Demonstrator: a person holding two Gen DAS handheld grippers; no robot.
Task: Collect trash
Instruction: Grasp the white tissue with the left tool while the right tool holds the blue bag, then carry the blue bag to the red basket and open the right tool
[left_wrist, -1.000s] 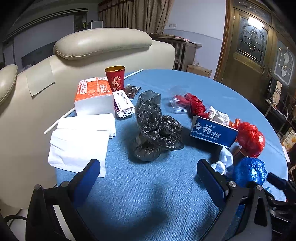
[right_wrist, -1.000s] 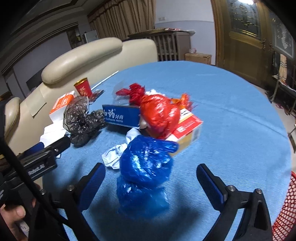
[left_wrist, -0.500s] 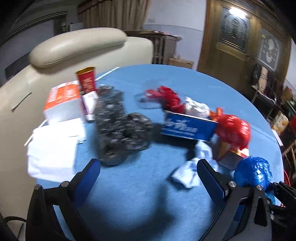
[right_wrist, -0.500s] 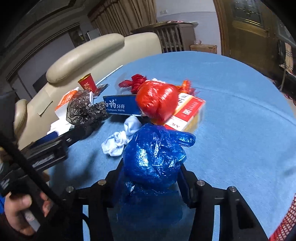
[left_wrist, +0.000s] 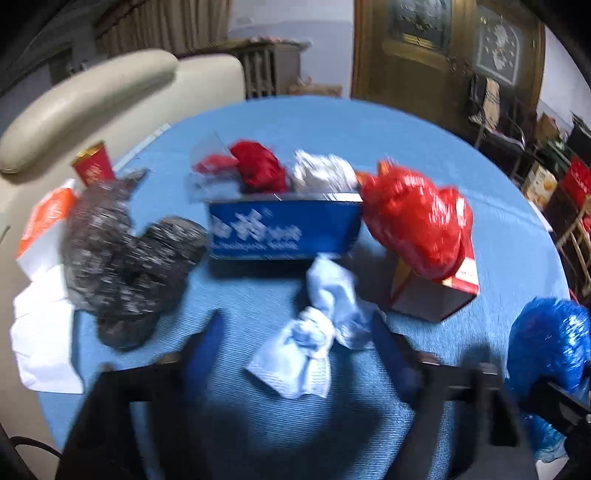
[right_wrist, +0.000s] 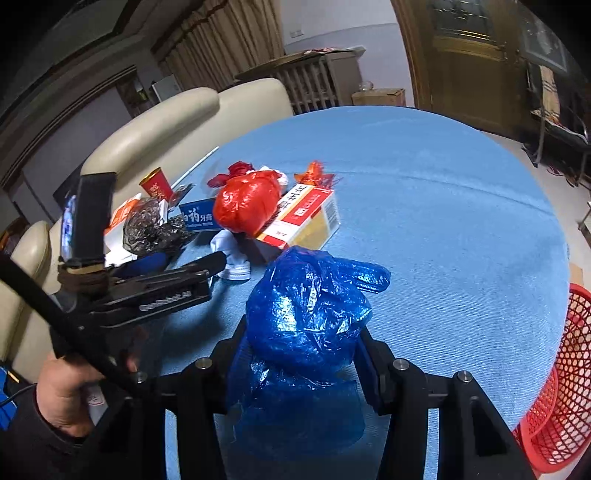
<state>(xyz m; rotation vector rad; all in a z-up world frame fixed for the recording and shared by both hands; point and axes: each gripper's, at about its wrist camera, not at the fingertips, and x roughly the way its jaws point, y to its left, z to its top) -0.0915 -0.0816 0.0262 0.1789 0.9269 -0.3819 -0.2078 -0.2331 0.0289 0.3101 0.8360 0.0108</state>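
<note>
My right gripper (right_wrist: 301, 347) is shut on a crumpled blue plastic bag (right_wrist: 306, 317) and holds it above the blue tablecloth (right_wrist: 443, 206); the bag also shows at the right edge of the left wrist view (left_wrist: 546, 339). My left gripper (left_wrist: 299, 339) is open, its blurred fingers on either side of a crumpled white-blue tissue (left_wrist: 317, 332). Behind it lie a blue toothpaste box (left_wrist: 280, 229), a red plastic bag (left_wrist: 417, 221) on a red-white carton (left_wrist: 436, 291), and a black plastic bag (left_wrist: 125, 262).
A red mesh basket (right_wrist: 554, 398) stands beside the table at the right. A red paper cup (left_wrist: 94, 166), an orange tissue pack (left_wrist: 44, 221) and white napkins (left_wrist: 40, 332) lie at the left. A cream sofa (left_wrist: 92, 99) is behind the table.
My right gripper closed on the blue bag and lifted it. My left gripper moved right and forward, from the black bag to the white tissue, and its fingers have narrowed around it.
</note>
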